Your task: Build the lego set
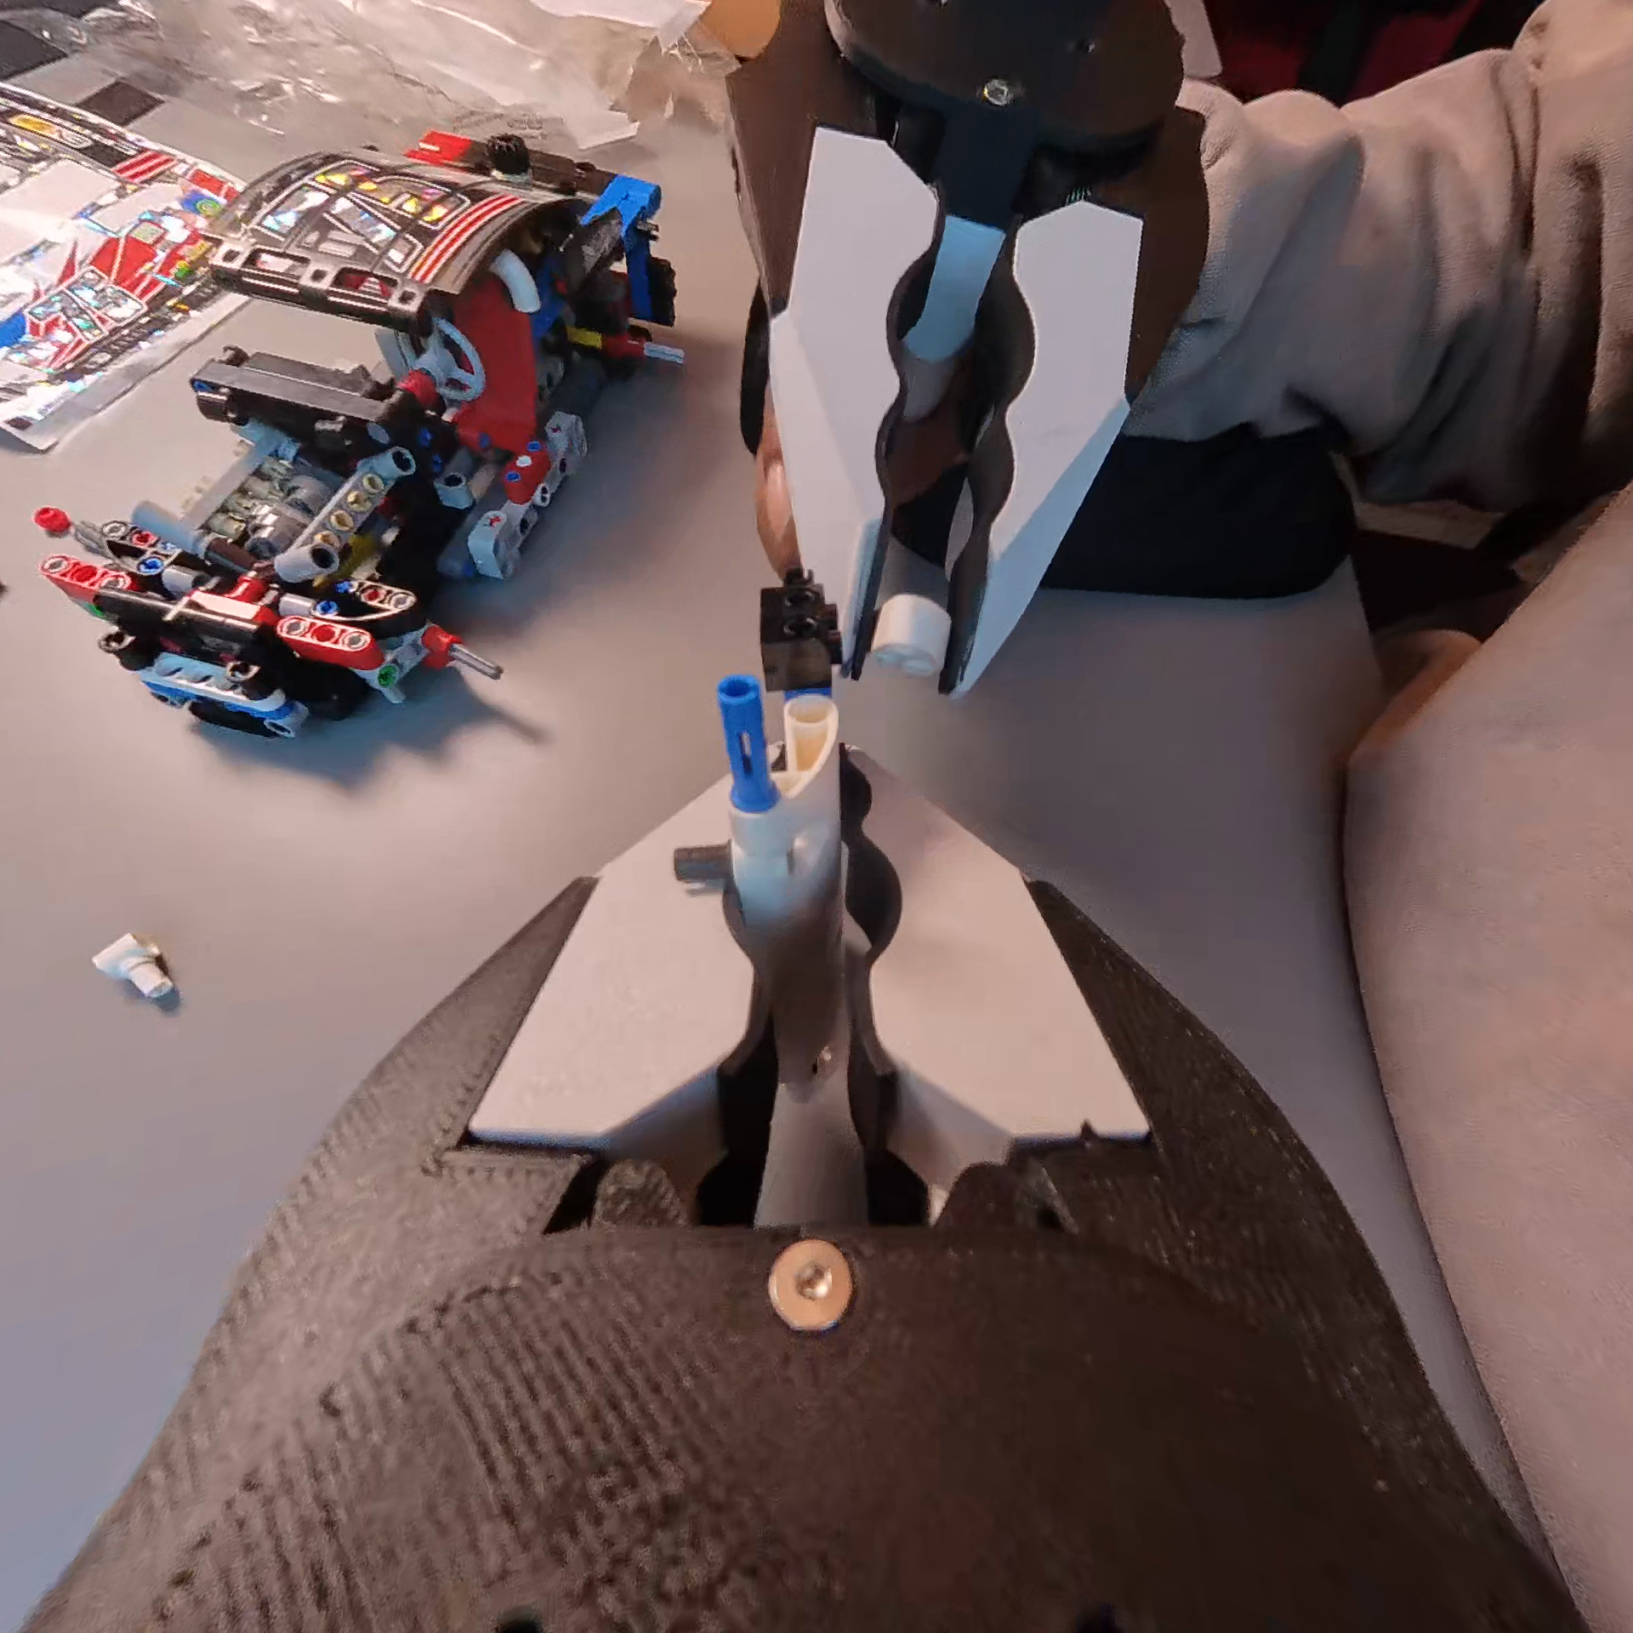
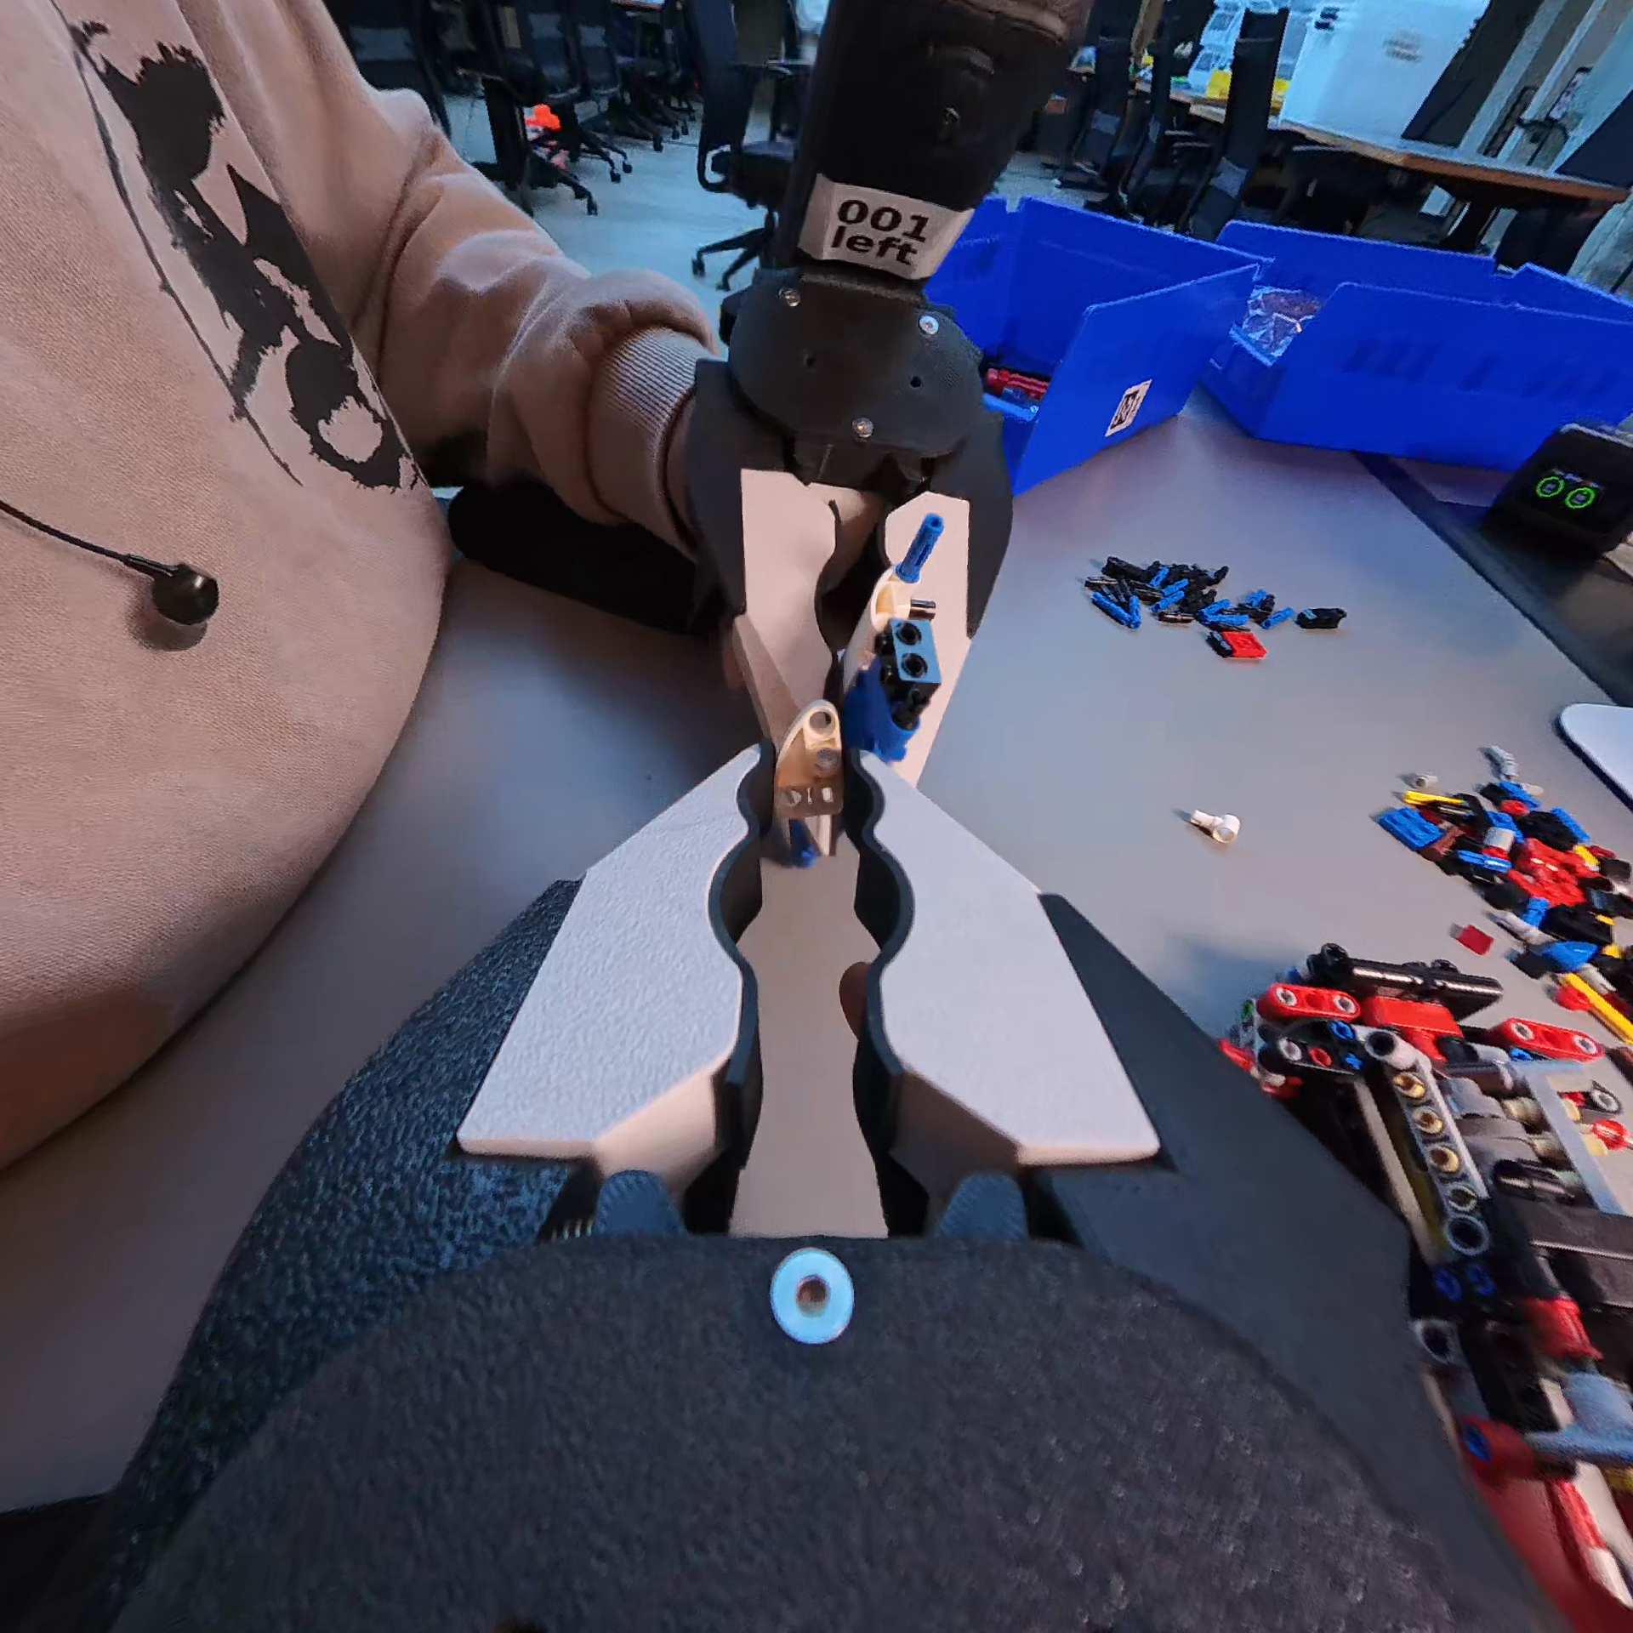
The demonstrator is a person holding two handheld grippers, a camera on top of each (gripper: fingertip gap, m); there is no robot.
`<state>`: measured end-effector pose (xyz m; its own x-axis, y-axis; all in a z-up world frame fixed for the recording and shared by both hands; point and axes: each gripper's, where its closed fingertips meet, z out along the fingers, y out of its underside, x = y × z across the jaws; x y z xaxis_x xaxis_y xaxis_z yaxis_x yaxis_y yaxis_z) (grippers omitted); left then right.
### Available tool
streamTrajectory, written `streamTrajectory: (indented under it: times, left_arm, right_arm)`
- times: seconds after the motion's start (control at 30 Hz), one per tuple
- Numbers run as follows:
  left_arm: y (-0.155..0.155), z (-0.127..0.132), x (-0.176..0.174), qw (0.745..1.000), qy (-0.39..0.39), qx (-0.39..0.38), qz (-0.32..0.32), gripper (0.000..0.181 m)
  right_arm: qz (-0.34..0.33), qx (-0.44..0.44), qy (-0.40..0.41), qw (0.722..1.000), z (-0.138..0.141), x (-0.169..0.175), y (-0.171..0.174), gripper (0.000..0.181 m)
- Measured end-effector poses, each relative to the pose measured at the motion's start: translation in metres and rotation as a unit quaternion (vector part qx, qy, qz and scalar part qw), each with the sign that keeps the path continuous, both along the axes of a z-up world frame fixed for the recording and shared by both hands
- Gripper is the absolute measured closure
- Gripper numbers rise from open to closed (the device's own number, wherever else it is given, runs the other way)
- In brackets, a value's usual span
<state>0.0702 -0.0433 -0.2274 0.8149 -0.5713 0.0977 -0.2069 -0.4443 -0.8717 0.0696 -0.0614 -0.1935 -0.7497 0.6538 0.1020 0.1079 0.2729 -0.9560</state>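
Your left gripper [image 1: 817, 760] squeezes a white piece [image 1: 800, 831] with a blue pin [image 1: 747, 742]. Your right gripper [image 2: 808, 769] pinches a small white curved piece [image 2: 811, 751] right beside it. The half-built car [image 1: 353, 442] sits on the grey table [image 1: 442, 884], off to the side.

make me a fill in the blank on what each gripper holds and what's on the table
The pin sticking up from the left gripper is ____.
The right gripper is shut on a ____ piece.
The bins behind the table are ____.

Missing: blue; white; blue
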Motion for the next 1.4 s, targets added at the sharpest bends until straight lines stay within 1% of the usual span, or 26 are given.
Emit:
streamTrajectory:
  times: [0.1, 0.17, 0.2, 0.3, 0.4, 0.47, 0.53, 0.57, 0.6, 0.63, 0.67, 0.77, 0.9, 0.97, 1.07, 1.1, 1.2, 1.4]
  left_arm:
    - [-0.001, 0.001, -0.003, 1.0, -0.004, -0.014, -0.019, 0.176]
    - [-0.002, -0.007, 0.001, 0.998, -0.009, -0.055, -0.036, 0.176]
    - [0.003, -0.005, 0.002, 0.998, -0.008, -0.047, -0.036, 0.176]
    - [0.009, -0.007, 0.009, 0.997, 0.022, -0.041, -0.061, 0.176]
    - [0.012, -0.006, 0.012, 0.997, 0.027, -0.032, -0.063, 0.176]
    - [0.01, -0.007, 0.012, 0.997, 0.026, -0.026, -0.064, 0.175]
    - [0.006, -0.004, 0.013, 0.997, 0.013, -0.019, -0.072, 0.159]
    - [0.005, -0.002, 0.011, 0.998, 0.008, -0.011, -0.069, 0.155]
    - [0.004, 0.0, 0.009, 0.998, 0.003, -0.006, -0.067, 0.16]
    - [0.002, 0.0, 0.007, 0.998, -0.002, -0.003, -0.066, 0.173]
    - [0.001, 0.002, 0.007, 0.998, -0.008, 0.0, -0.068, 0.174]
    - [0.001, 0.0, 0.005, 0.998, -0.002, -0.017, -0.066, 0.174]
    - [0.002, -0.006, 0.007, 0.995, 0.024, -0.057, -0.072, 0.174]
    - [0.003, -0.007, 0.011, 0.994, 0.03, -0.071, -0.078, 0.174]
    - [0.004, -0.004, 0.015, 0.994, 0.023, -0.073, -0.083, 0.175]
    - [0.004, -0.006, 0.015, 0.993, 0.031, -0.074, -0.082, 0.175]
    - [-0.001, -0.011, 0.016, 0.992, 0.043, -0.088, -0.083, 0.175]
    - [-0.006, -0.019, 0.014, 0.984, 0.085, -0.133, -0.088, 0.175]
  right_arm:
    - [-0.019, -0.014, 0.009, 1.0, 0.016, 0.0, 0.012, 0.168]
    - [-0.042, 0.002, -0.003, 0.999, 0.023, -0.005, 0.018, 0.168]
    - [-0.056, 0.011, -0.013, 0.998, 0.027, -0.008, 0.02, 0.168]
    - [-0.048, 0.028, -0.04, 0.998, 0.036, -0.01, 0.008, 0.168]
    - [-0.059, 0.087, -0.06, 0.993, 0.023, -0.012, 0.007, 0.168]
    - [-0.071, 0.085, -0.076, 0.991, 0.02, -0.011, 0.011, 0.168]
    - [-0.083, 0.098, -0.085, 0.988, 0.013, -0.011, 0.017, 0.168]
    - [-0.081, 0.098, -0.093, 0.987, 0.008, -0.009, 0.018, 0.168]
    - [-0.079, 0.095, -0.1, 0.987, 0.006, -0.008, 0.017, 0.168]
    - [-0.08, 0.095, -0.102, 0.987, 0.003, -0.007, 0.016, 0.168]
    - [-0.08, 0.098, -0.104, 0.986, 0.001, -0.007, 0.016, 0.168]
    - [-0.079, 0.084, -0.11, 0.987, 0.003, -0.006, 0.019, 0.168]
    - [-0.078, 0.045, -0.099, 0.991, 0.025, -0.009, 0.023, 0.168]
    - [-0.072, 0.041, -0.103, 0.991, 0.029, -0.01, 0.026, 0.168]
    - [-0.059, 0.043, -0.122, 0.99, 0.017, -0.01, 0.027, 0.168]
    - [-0.056, 0.043, -0.122, 0.99, 0.013, -0.009, 0.025, 0.168]
    - [-0.045, 0.019, -0.132, 0.99, 0.008, -0.006, 0.02, 0.168]
    - [-0.032, 0.04, -0.15, 0.987, 0.001, 0.0, 0.019, 0.168]
